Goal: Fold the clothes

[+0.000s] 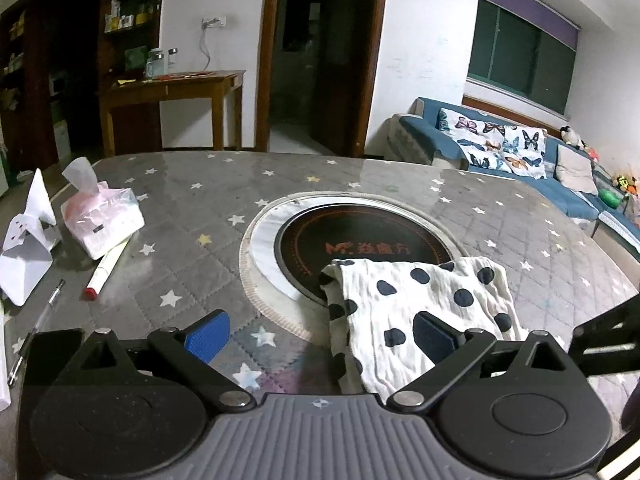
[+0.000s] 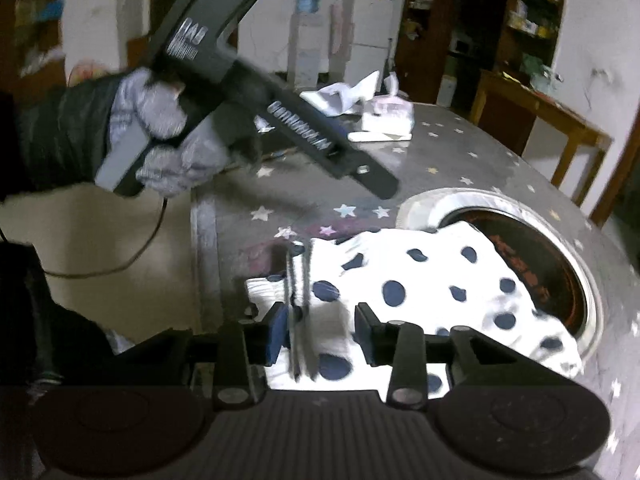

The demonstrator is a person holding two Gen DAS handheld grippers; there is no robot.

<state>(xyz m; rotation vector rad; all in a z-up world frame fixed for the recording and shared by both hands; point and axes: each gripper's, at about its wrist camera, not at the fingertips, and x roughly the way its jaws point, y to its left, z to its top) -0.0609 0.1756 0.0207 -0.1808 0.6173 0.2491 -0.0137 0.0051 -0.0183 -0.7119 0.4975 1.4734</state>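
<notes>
A white garment with dark blue dots [image 1: 424,300] lies folded on the grey star-patterned table, partly over the round black cooktop [image 1: 360,244]. My left gripper [image 1: 320,336] is open above the table, its right pad over the garment's near edge, holding nothing. In the right wrist view the same garment [image 2: 420,284] lies just ahead. My right gripper [image 2: 320,332] is open over the garment's near corner, its jaws standing either side of a fold of cloth. The left gripper [image 2: 376,180], held in a gloved hand, hovers above the table at upper left.
A tissue box [image 1: 104,220], folded white paper [image 1: 28,248], a red-capped marker [image 1: 106,270] and a pen [image 1: 40,320] lie at the table's left. A blue sofa [image 1: 520,160] stands at the right, a wooden side table [image 1: 172,96] behind. The table's edge [image 2: 204,264] drops to the floor.
</notes>
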